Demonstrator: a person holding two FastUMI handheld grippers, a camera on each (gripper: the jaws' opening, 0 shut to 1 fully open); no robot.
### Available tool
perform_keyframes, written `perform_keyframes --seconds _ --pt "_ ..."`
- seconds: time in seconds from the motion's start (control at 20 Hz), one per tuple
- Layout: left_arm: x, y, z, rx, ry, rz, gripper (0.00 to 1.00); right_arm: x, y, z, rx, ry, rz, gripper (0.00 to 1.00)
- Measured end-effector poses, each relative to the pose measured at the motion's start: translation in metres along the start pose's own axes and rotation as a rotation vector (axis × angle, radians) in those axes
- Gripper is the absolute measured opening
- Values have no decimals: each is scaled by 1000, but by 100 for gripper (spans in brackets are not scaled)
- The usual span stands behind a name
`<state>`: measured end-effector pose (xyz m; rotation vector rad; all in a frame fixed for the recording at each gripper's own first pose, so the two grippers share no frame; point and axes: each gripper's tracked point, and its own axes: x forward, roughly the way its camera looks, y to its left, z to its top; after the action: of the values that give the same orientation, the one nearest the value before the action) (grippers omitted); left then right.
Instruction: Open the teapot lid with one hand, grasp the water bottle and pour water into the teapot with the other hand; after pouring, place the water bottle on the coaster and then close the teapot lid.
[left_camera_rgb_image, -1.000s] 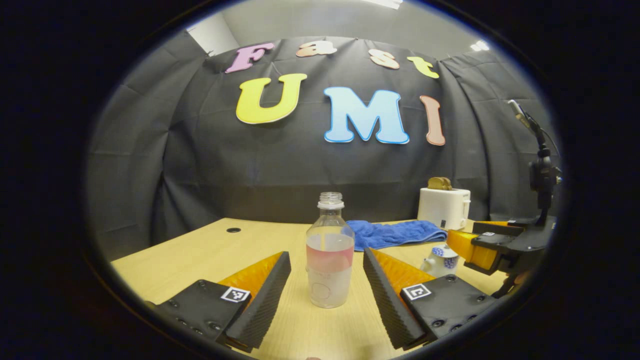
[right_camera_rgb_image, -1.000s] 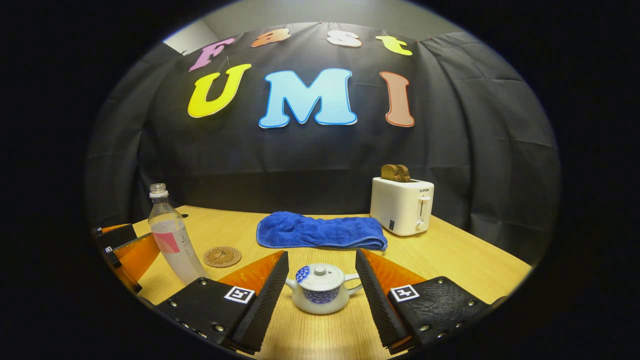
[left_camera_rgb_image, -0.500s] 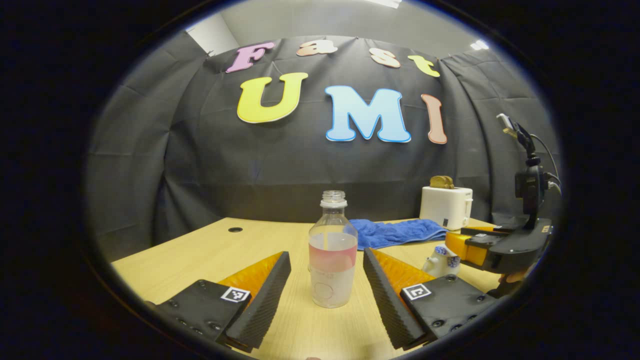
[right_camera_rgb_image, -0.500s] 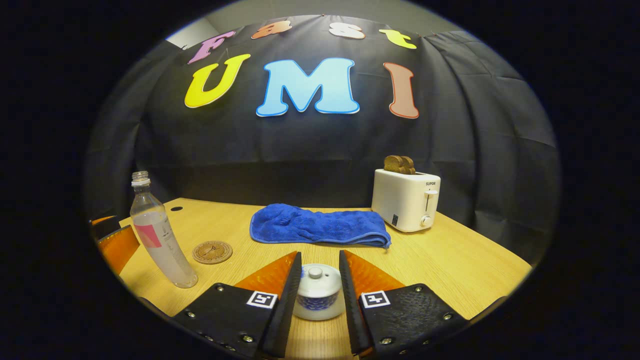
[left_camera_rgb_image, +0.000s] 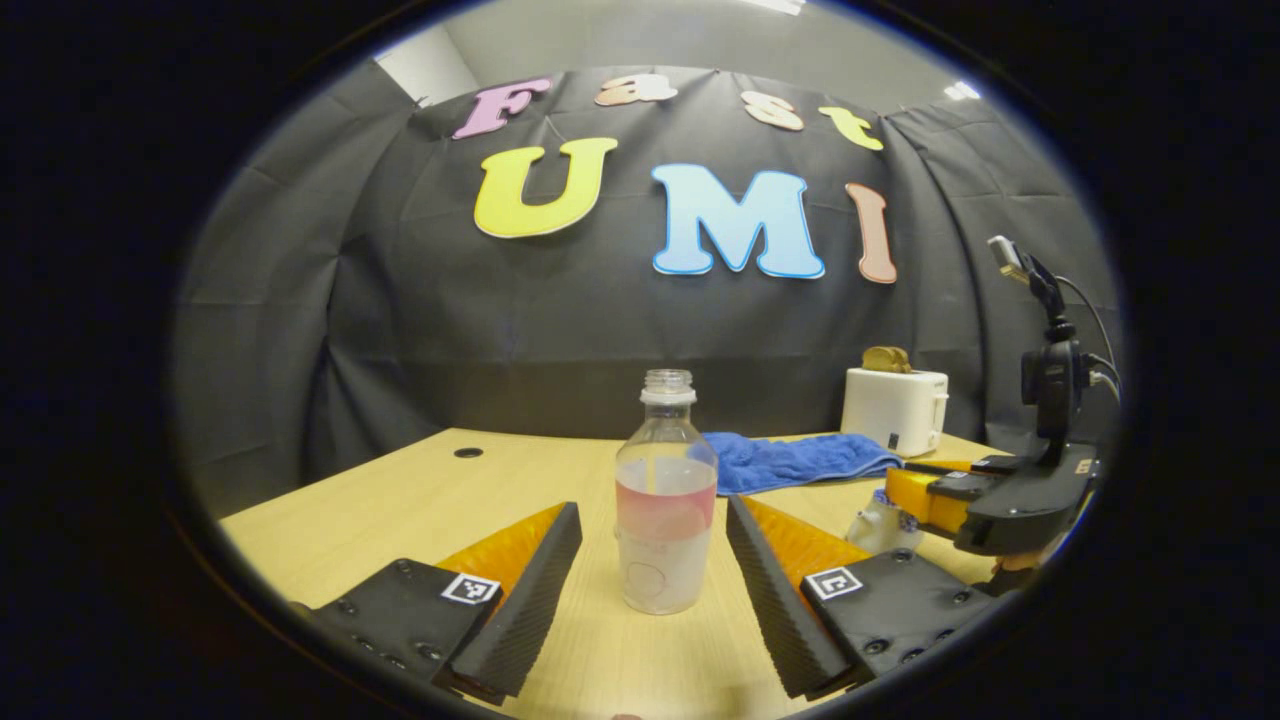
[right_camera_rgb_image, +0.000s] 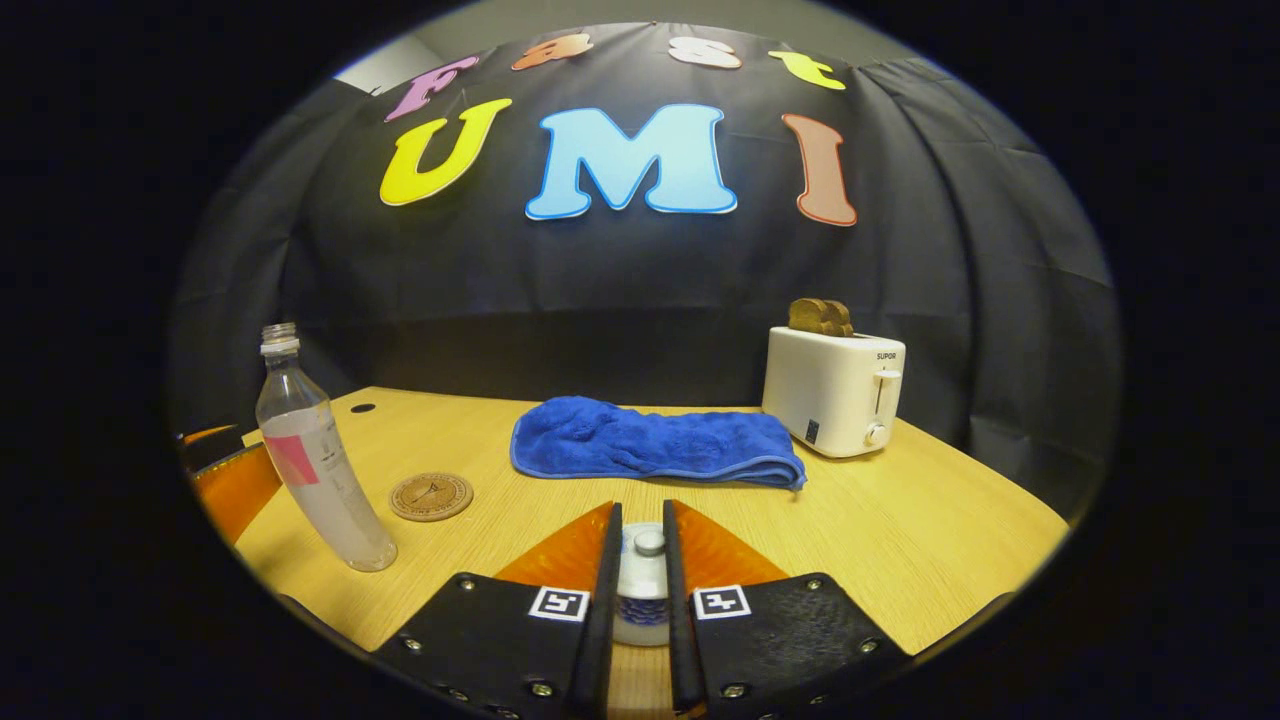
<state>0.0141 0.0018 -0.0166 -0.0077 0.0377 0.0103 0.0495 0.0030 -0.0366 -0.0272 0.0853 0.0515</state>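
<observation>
An uncapped clear bottle (left_camera_rgb_image: 666, 520) with a pink label, partly filled, stands on the wooden table (left_camera_rgb_image: 400, 510). My left gripper (left_camera_rgb_image: 652, 508) is open around it, a finger on each side with gaps. The bottle (right_camera_rgb_image: 320, 470) also stands at the left of the right gripper view, by a round brown coaster (right_camera_rgb_image: 431, 496). My right gripper (right_camera_rgb_image: 640, 512) has narrowed closely around the knob (right_camera_rgb_image: 648, 543) of the white and blue teapot (right_camera_rgb_image: 640, 610); whether both fingers touch it I cannot tell. The left gripper view has the right gripper (left_camera_rgb_image: 925, 497) over the teapot (left_camera_rgb_image: 878, 525).
A folded blue towel (right_camera_rgb_image: 655, 440) lies at the back middle of the table. A white toaster (right_camera_rgb_image: 835, 390) with toast stands at the back right. A cable hole (left_camera_rgb_image: 465, 452) sits at the table's far left. Open wood lies right of the teapot.
My right gripper has moved forward over the teapot and its fingers have drawn in from wide open to a narrow gap around the lid knob. The left gripper has stayed open around the bottle.
</observation>
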Motion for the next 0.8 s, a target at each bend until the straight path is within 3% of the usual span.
perform_keyframes --seconds 0.3,0.35,0.4,0.8 --pt "3 1 -3 -2 4 0 100 9 -4 -1 -20 -2 -21 24" --pt "3 1 -3 -2 7 1 100 -6 -11 3 19 -6 -21 24" --pt "3 2 -4 -2 9 1 100 -3 -7 1 29 -4 -22 1" --pt "11 3 -15 15 37 -2 100 -3 -6 12 80 -52 1 1"
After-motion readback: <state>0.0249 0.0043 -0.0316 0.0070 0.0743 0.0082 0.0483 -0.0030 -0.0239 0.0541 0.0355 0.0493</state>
